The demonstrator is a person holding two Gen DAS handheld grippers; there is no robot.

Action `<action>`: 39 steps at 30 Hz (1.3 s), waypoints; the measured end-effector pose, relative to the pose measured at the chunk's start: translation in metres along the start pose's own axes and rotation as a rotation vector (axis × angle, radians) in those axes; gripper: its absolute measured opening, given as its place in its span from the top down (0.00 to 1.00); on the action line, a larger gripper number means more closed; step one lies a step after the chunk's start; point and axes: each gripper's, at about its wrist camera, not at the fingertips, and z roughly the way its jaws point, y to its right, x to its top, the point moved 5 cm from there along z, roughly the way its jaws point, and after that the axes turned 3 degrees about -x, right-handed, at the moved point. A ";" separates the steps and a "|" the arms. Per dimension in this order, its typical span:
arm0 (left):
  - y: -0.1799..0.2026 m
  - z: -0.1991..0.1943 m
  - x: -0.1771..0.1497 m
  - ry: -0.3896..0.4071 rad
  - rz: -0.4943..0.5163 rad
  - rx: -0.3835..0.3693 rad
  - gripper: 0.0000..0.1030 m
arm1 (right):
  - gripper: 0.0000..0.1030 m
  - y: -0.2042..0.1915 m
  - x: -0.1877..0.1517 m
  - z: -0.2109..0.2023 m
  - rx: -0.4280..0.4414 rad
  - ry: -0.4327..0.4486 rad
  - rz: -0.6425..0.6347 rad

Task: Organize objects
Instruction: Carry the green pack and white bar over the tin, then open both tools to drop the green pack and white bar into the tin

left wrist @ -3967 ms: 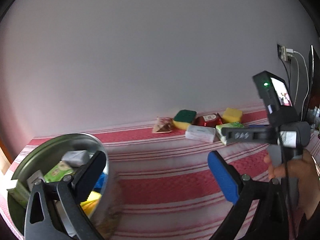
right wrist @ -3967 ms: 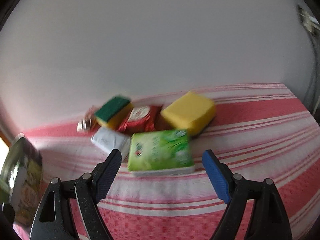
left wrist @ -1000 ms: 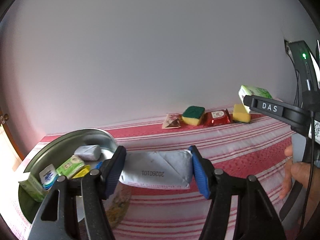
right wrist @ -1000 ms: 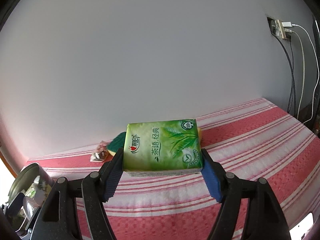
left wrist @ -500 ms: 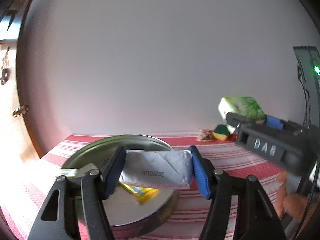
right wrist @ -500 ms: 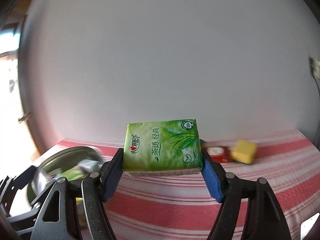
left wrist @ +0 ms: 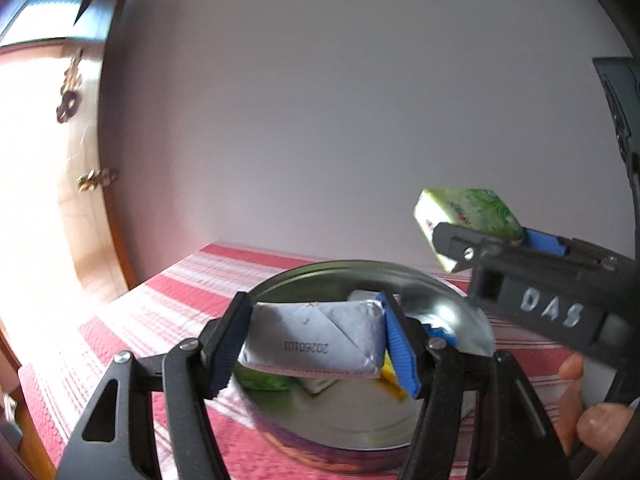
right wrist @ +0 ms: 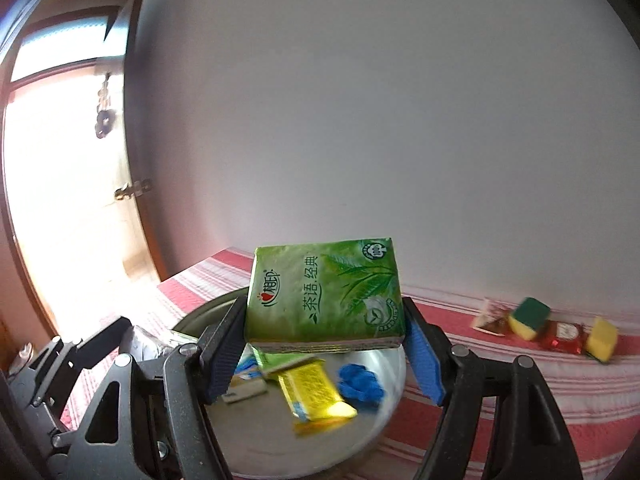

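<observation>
The left gripper (left wrist: pixel 316 344) pinches a silver pack (left wrist: pixel 312 340) over the tin (left wrist: pixel 460 308); the right gripper (right wrist: pixel 324 344) clamps a green pack (right wrist: pixel 324 292) above it too — sponges (right wrist: pixel 530 316) lie far right on the striped cloth (right wrist: pixel 560 380)

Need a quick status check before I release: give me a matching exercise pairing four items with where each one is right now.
Things:
1. green tissue pack
2. white packet
3. yellow sachet
4. red packet

Places:
A. lying inside the metal bowl
B. clamped in the left gripper
C. on the striped cloth by the wall, between two sponges
D. clamped in the right gripper

Pairs: 1-D, 2-B, 3-A, 4-C
</observation>
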 end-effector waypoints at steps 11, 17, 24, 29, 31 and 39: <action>-0.021 0.028 -0.016 -0.093 -0.053 0.026 0.38 | 0.28 -0.042 0.003 0.077 0.087 -0.232 0.001; -0.011 0.049 -0.020 -0.166 -0.055 0.021 0.38 | 0.28 -0.043 0.003 0.125 0.104 -0.401 0.012; 0.006 0.064 -0.029 -0.223 -0.052 0.039 0.38 | 0.28 -0.049 -0.015 0.160 0.106 -0.531 0.019; 0.000 0.073 -0.036 -0.262 -0.071 0.074 0.35 | 0.27 -0.045 -0.031 0.169 0.120 -0.586 0.046; -0.002 0.071 -0.035 -0.249 -0.080 0.072 0.24 | 0.21 -0.042 -0.031 0.169 0.131 -0.584 0.064; 0.009 0.058 -0.031 -0.158 -0.034 0.074 0.00 | 0.16 -0.021 -0.022 0.147 0.206 -0.471 0.148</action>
